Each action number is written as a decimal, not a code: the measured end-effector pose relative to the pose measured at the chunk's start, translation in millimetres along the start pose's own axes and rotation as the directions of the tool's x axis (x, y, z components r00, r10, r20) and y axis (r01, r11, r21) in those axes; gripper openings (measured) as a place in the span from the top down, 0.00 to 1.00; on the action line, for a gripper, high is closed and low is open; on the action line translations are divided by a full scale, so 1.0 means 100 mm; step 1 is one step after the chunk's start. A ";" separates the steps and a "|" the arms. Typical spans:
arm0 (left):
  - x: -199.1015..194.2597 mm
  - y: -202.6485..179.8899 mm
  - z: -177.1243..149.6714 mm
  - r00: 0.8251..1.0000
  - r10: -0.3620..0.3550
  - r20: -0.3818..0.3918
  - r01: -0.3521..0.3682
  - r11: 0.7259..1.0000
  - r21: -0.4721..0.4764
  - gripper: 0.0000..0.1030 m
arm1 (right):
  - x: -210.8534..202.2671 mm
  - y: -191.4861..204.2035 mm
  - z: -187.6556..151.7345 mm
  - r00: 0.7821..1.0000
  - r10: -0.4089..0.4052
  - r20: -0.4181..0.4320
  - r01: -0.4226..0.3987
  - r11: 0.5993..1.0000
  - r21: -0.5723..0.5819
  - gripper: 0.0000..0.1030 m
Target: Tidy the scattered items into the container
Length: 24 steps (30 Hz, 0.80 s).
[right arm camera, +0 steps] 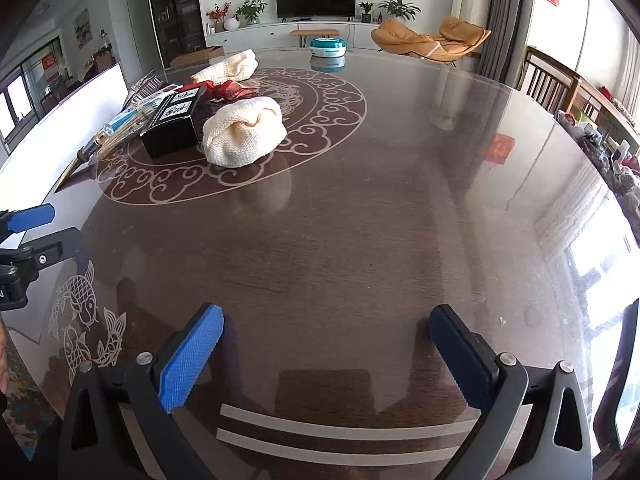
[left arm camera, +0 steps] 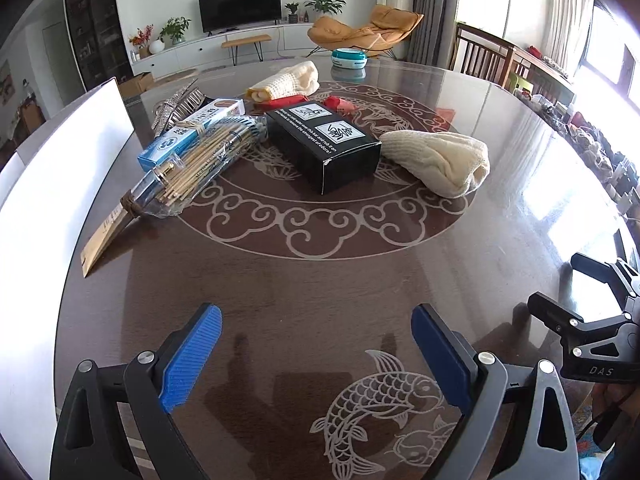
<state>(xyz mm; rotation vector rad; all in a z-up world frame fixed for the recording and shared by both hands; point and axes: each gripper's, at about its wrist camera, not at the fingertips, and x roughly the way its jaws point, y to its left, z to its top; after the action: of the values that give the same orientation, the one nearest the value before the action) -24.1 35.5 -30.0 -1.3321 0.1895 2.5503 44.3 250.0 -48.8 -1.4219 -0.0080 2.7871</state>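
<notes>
While both claws hover low over the near edge of the round dark-brown glossy table (left arm camera: 320,280), each stands spread wide with nothing between its blue ribbed pads: the left claw (left arm camera: 316,360) above an etched pale fish pattern, the right claw (right arm camera: 326,360) above bare wood grain and two pale stripes near the rim. Past them, toward the middle of the table and inside a ring of pale scrollwork, the scattered things lie close together. Nearest on the left is a clear plastic pack of wooden sticks (left arm camera: 192,168) with a brown card header, leaning partly across a long blue-and-white carton (left arm camera: 188,132). Just to its right sits a black rectangular cardboard box with white printed panels (left arm camera: 324,144), and beside that, on the right, a rolled cream knitted cloth (left arm camera: 438,160) that looks to be touching the box's corner. Behind the black box lie a small red item (left arm camera: 338,104) and a second rolled cream cloth (left arm camera: 286,80); a silvery comb-like piece (left arm camera: 180,106) rests behind the cartons. Along the table's left side stands a tall white flat-sided container (left arm camera: 68,160). At the far edge sits a round teal-and-white lidded tub (left arm camera: 349,58).
</notes>
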 end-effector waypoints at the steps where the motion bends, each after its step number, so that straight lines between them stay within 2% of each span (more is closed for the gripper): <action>1: 0.03 0.01 0.01 1.000 0.000 -0.003 0.000 1.000 -0.006 0.06 | 0.00 0.00 0.00 1.000 -0.001 0.005 0.001 1.000 0.002 0.00; 6: 0.19 0.06 0.03 1.000 0.017 -0.024 -0.018 1.000 -0.020 0.06 | -0.02 0.01 -0.02 0.999 -0.009 0.035 0.009 1.000 0.015 0.00; 9: 0.22 0.08 0.03 1.000 0.026 -0.010 -0.026 1.000 -0.016 0.06 | -0.03 0.01 -0.04 0.999 -0.014 0.047 0.013 1.000 0.021 0.00; 11: 0.23 0.09 0.04 1.000 0.027 -0.004 -0.027 0.999 -0.016 0.05 | -0.03 0.01 -0.04 0.999 -0.015 0.049 0.014 1.000 0.023 0.00; 13: 0.25 0.10 0.05 1.000 0.032 -0.001 -0.032 0.999 -0.020 0.00 | -0.03 0.01 -0.03 0.999 -0.018 0.047 0.017 0.999 0.027 0.00; 24: 0.26 0.13 0.06 0.999 0.034 0.013 -0.034 0.999 -0.027 0.00 | -0.01 0.02 -0.01 0.999 -0.030 0.031 0.029 0.999 0.041 0.00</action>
<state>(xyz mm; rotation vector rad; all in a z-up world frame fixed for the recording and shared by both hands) -47.1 29.2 -48.1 -1.3323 0.1773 2.5980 45.7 248.4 -48.1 -1.3580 0.0266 2.7694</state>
